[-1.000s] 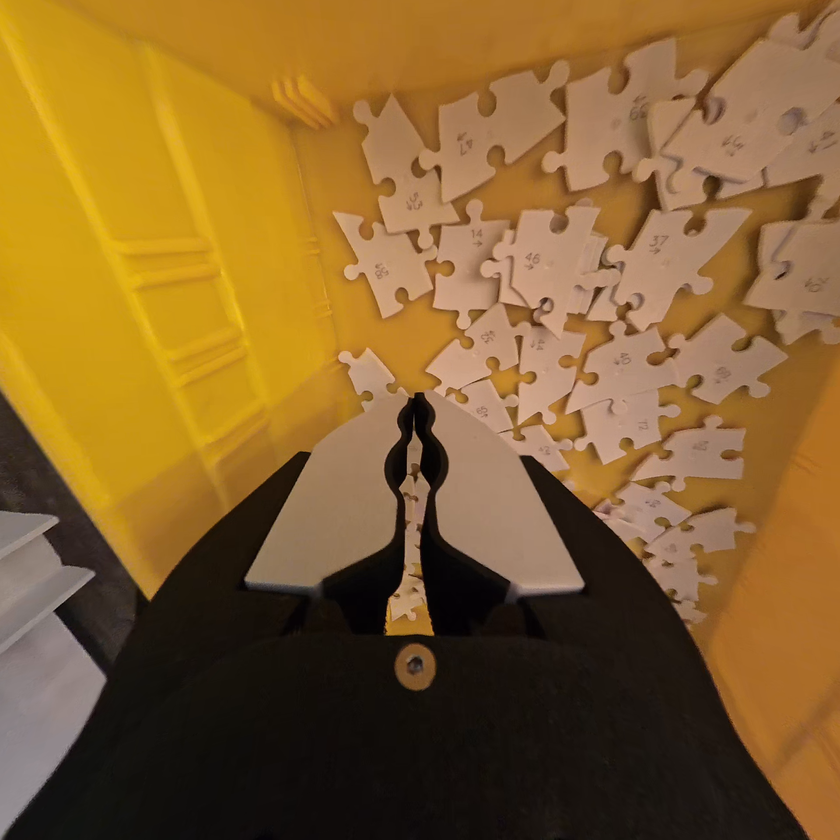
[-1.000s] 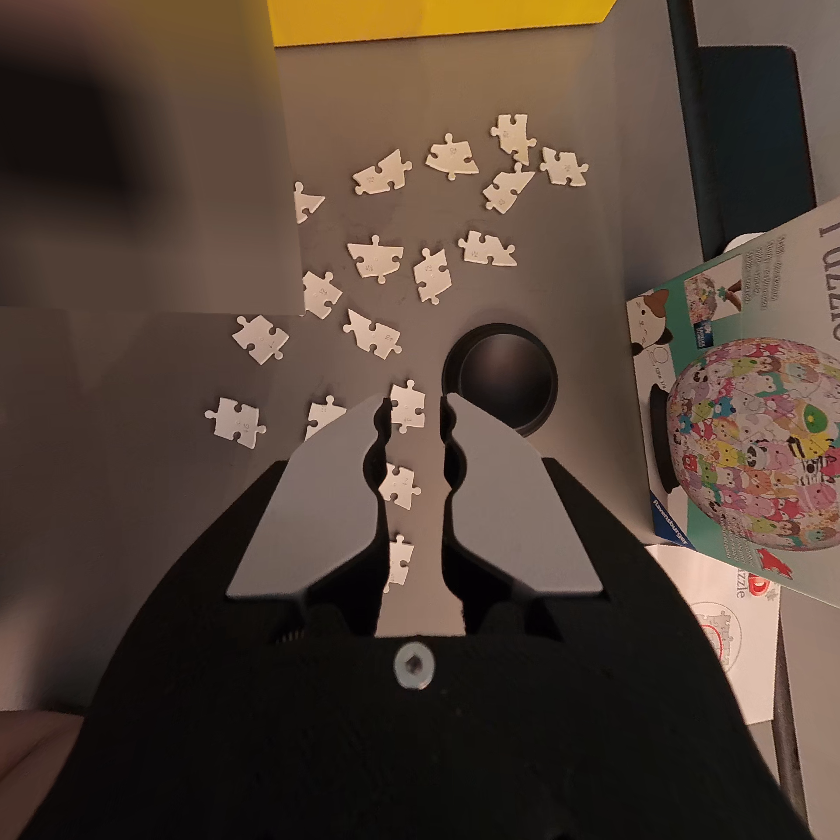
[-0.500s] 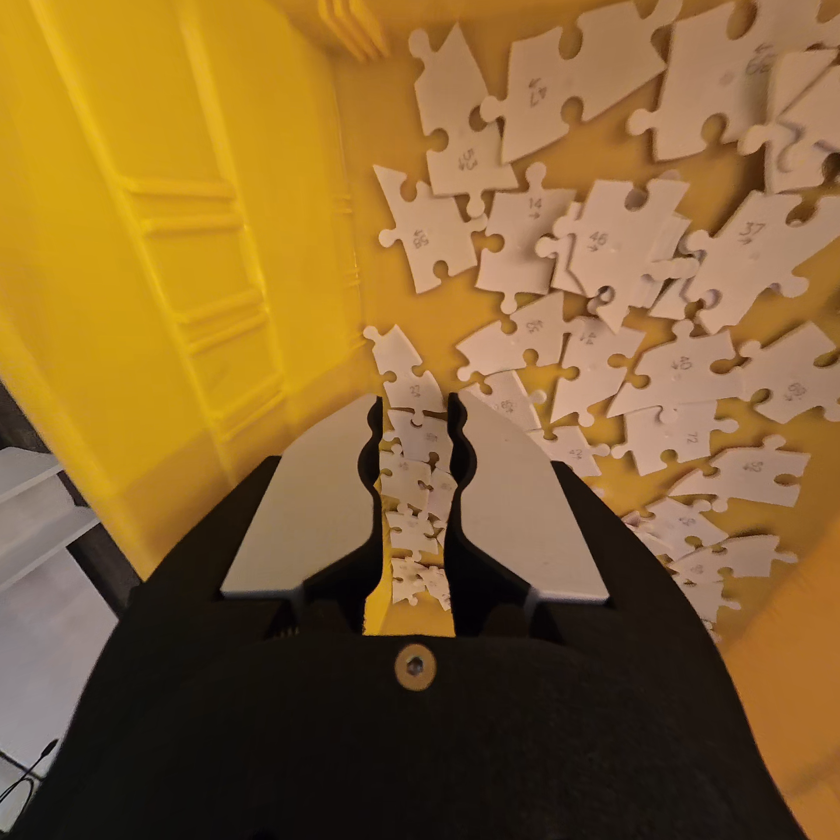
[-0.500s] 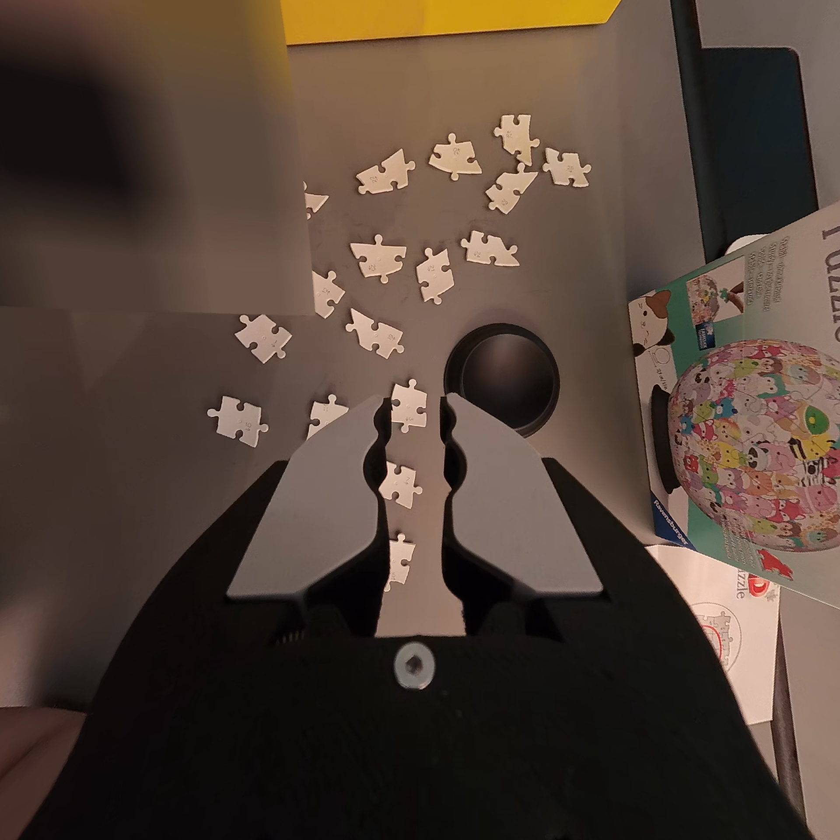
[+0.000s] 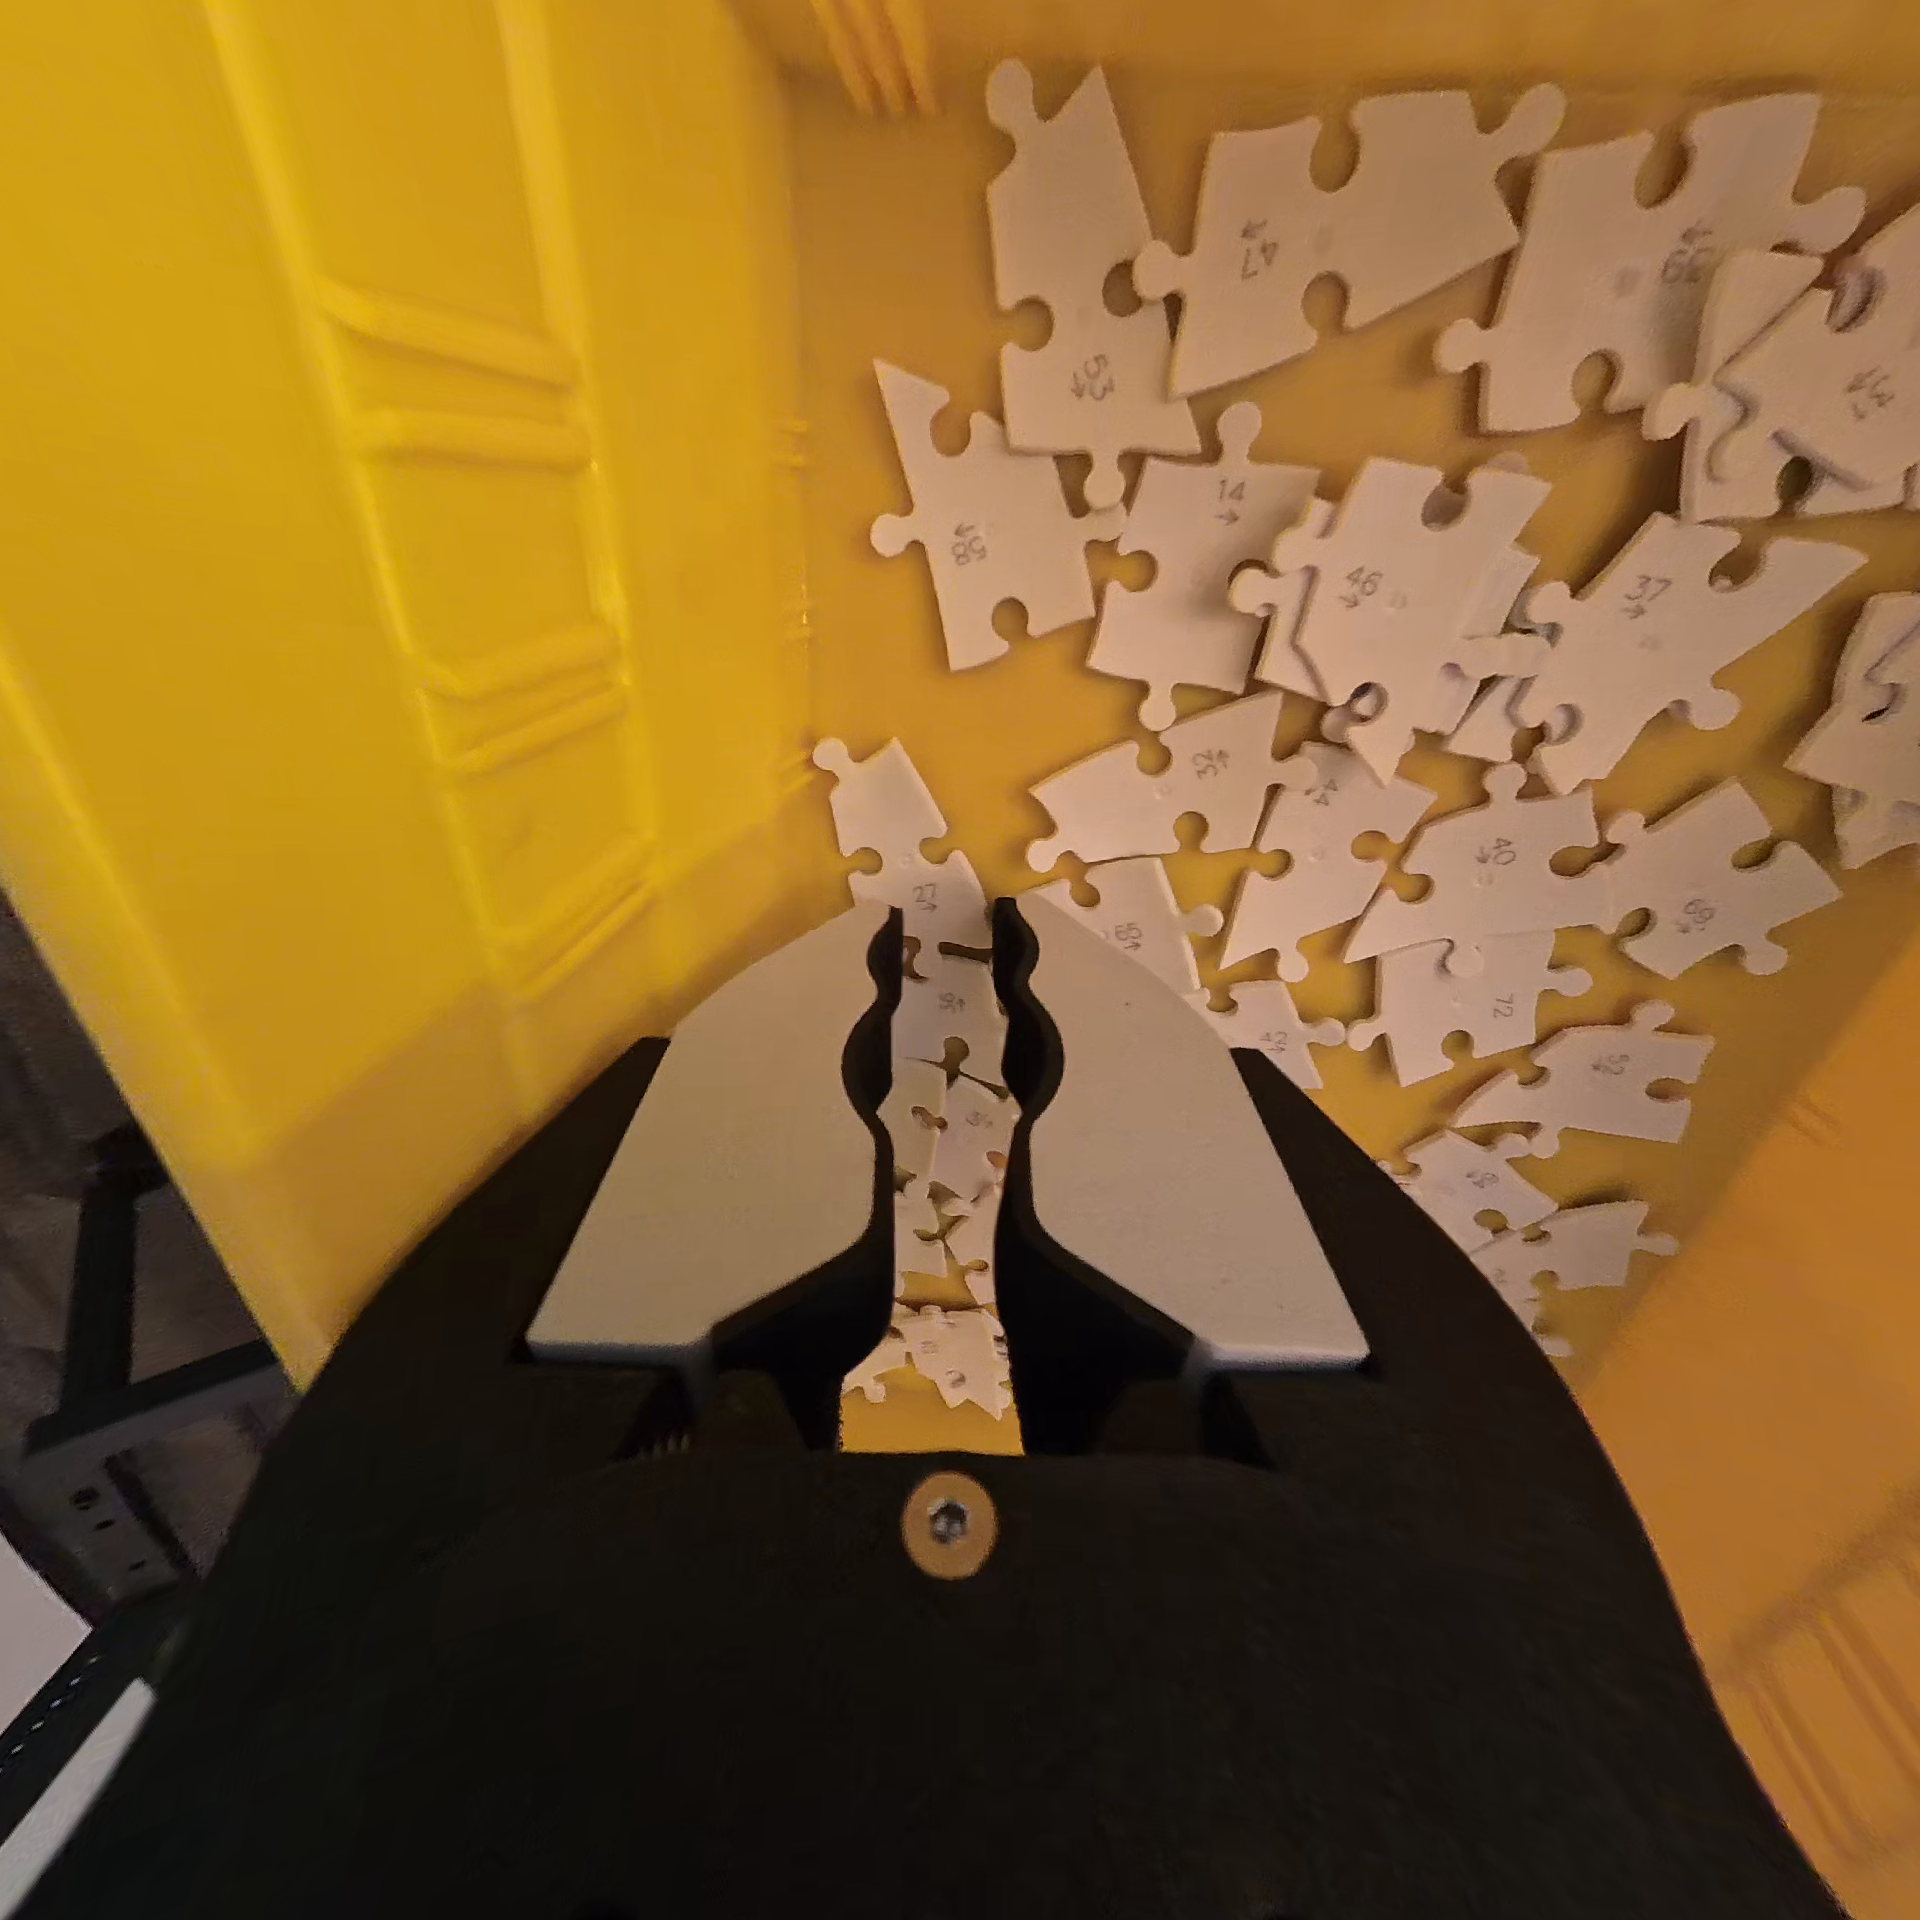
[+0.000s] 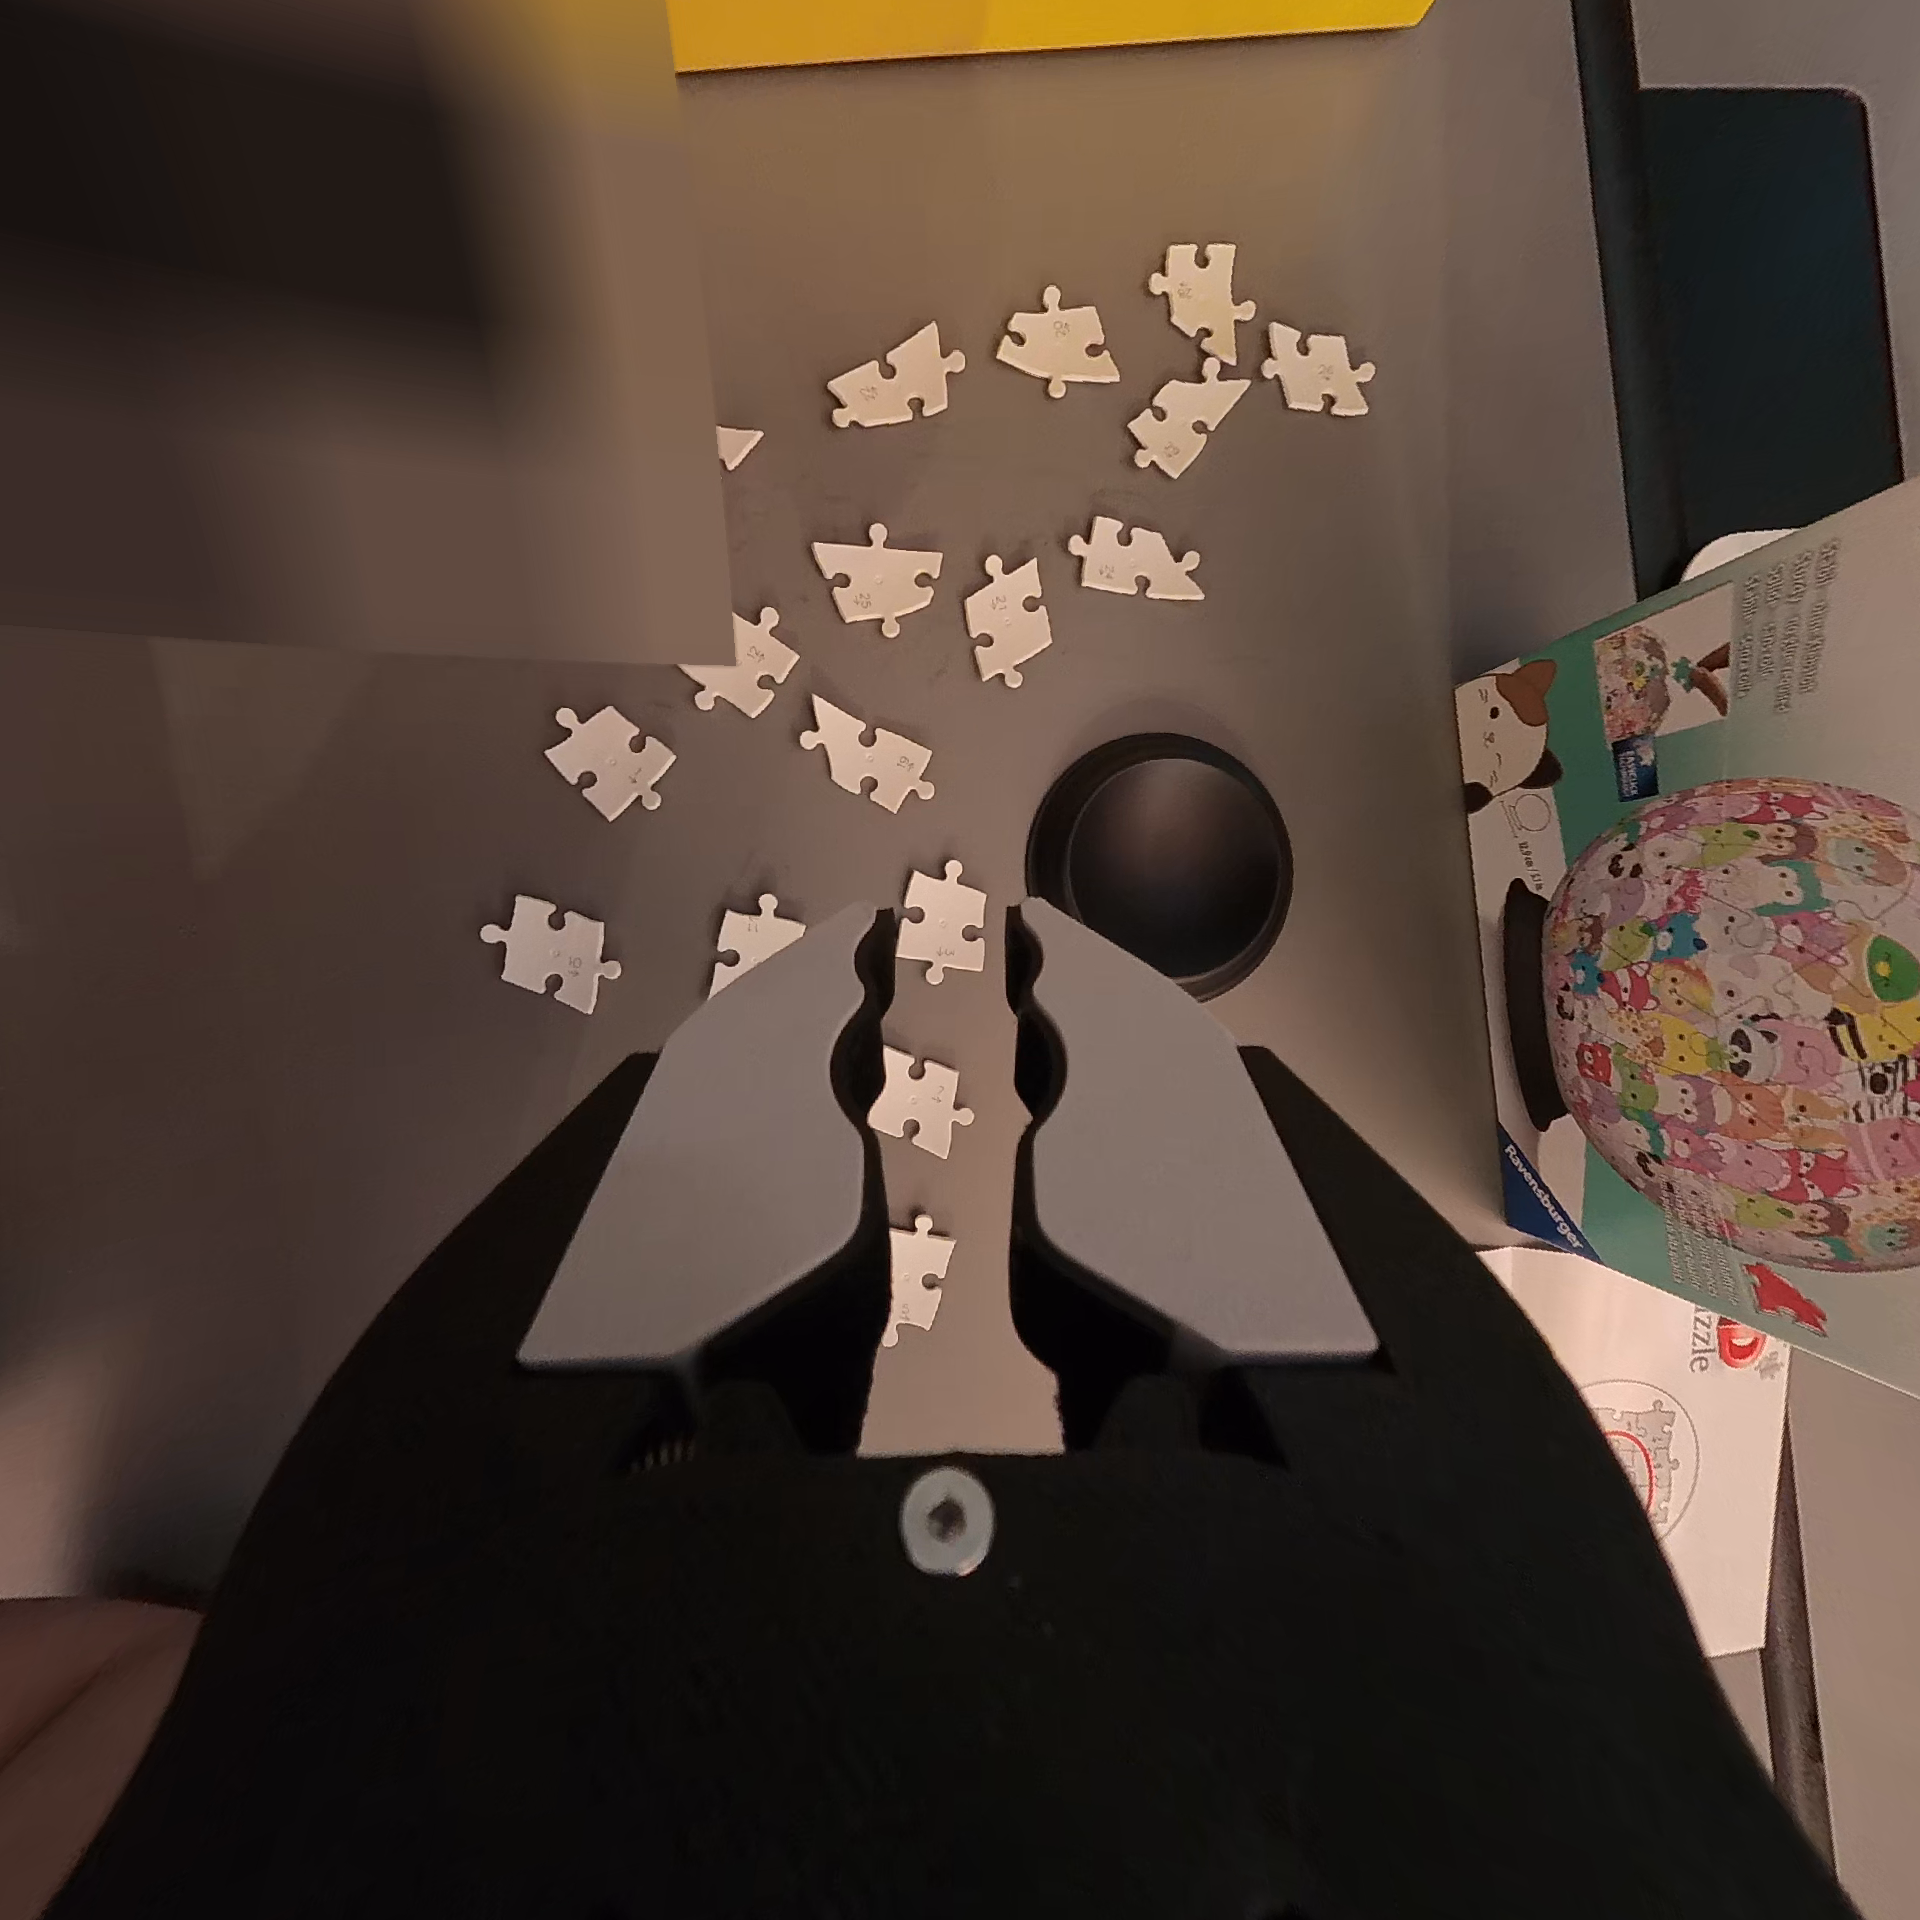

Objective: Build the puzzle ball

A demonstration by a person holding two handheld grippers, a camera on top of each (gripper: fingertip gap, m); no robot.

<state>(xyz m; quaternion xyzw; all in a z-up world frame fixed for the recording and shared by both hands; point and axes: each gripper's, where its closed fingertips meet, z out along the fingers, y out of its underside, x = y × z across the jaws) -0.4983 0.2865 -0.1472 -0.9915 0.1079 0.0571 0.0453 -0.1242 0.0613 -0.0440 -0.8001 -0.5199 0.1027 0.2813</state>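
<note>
A yellow bin [image 5: 436, 582] fills the left wrist view, its ribbed wall on the left and its floor littered with white puzzle pieces [image 5: 1371, 623] lying blank side up, many overlapping. In the right wrist view a grey worktop [image 6: 1351, 520] carries a looser scatter of pieces [image 6: 883, 582], a puzzle box [image 6: 1714, 935] at the right edge, and a black ring stand [image 6: 1164, 852] right of centre.

The left gripper [image 5: 943, 914] is released, jaws parted a little, and sits low in the bin. A single piece [image 5: 904, 842] lies just past its tips, near the wall, its long axis running up and slightly left in the frame, roughly in line with the gap. Other pieces crowd beneath the jaws, so a clean pinch of one looks awkward; the wall closes off the left.

The right gripper [image 6: 951, 920] is also unclenched and empty, hanging above the worktop pieces, one small piece [image 6: 940, 925] showing between its tips.
</note>
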